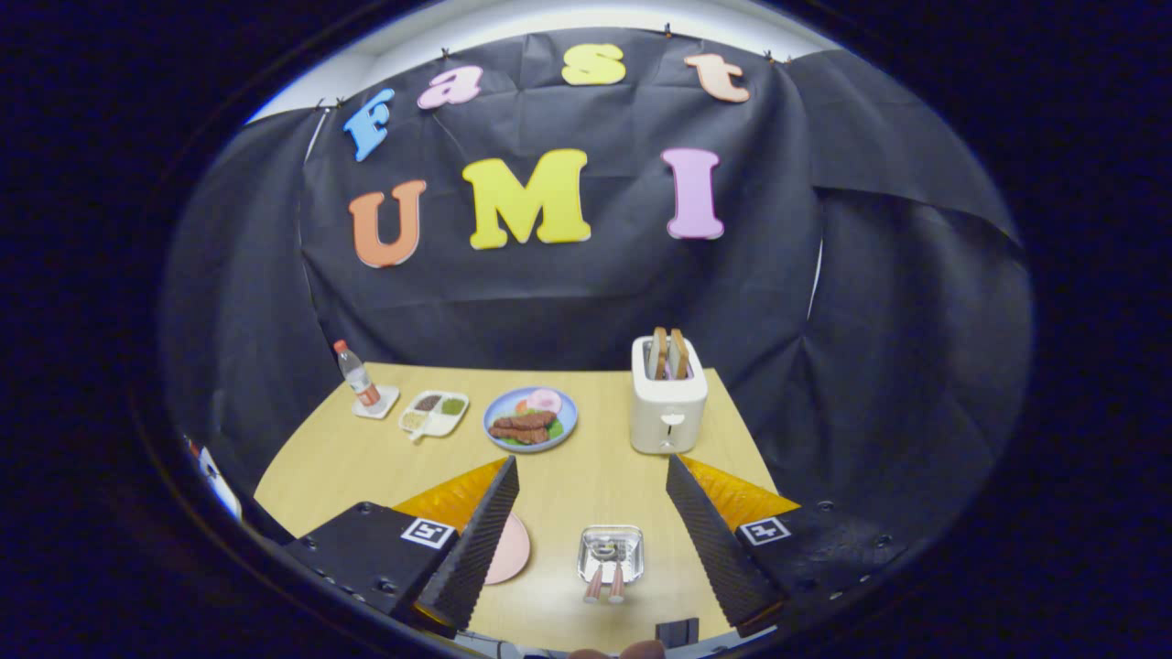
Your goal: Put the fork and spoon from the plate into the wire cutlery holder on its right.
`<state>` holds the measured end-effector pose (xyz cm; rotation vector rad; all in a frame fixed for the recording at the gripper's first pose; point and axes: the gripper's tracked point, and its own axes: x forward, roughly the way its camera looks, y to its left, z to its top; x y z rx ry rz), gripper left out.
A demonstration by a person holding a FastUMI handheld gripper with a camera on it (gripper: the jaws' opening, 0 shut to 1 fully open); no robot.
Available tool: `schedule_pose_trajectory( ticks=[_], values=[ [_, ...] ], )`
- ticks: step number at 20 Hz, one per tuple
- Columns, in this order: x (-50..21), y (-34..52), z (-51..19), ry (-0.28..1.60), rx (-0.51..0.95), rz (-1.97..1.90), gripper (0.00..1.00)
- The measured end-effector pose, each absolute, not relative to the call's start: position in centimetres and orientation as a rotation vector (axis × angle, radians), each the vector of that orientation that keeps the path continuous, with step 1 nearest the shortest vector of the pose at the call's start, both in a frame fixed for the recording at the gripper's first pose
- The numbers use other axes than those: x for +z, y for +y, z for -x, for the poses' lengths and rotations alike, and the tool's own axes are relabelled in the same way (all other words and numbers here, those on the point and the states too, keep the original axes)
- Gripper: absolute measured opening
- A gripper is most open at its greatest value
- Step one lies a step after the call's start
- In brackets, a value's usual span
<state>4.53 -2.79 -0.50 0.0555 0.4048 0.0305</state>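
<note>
My gripper [591, 465] hangs high above the wooden table [366, 467], open, with nothing between its fingers. Far below, in the gap between the fingers, stands the wire cutlery holder [611, 549]. Two utensils with pale pink handles [605, 583] stand in it, handles leaning out over its near side; I cannot tell which is the fork and which the spoon. To the holder's left lies the pink plate [511, 549], partly hidden behind my left finger [481, 540]. The part of the plate that shows is bare.
Beyond the fingers a white toaster [668, 407] holds two bread slices. To its left sit a blue plate of food [530, 418], a white divided dish [434, 413] and a small bottle [355, 373] on a coaster. Black cloth walls surround the table.
</note>
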Motion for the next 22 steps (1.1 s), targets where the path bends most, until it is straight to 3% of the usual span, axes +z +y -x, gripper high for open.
schedule_pose_trajectory(
  ticks=[10,22],
  values=[
    [8.3,-4.3,-0.4,0.058,-0.010,-0.042,0.96],
    [9.3,-7.1,-2.0,-0.021,-0.068,-0.047,0.96]
  ],
)
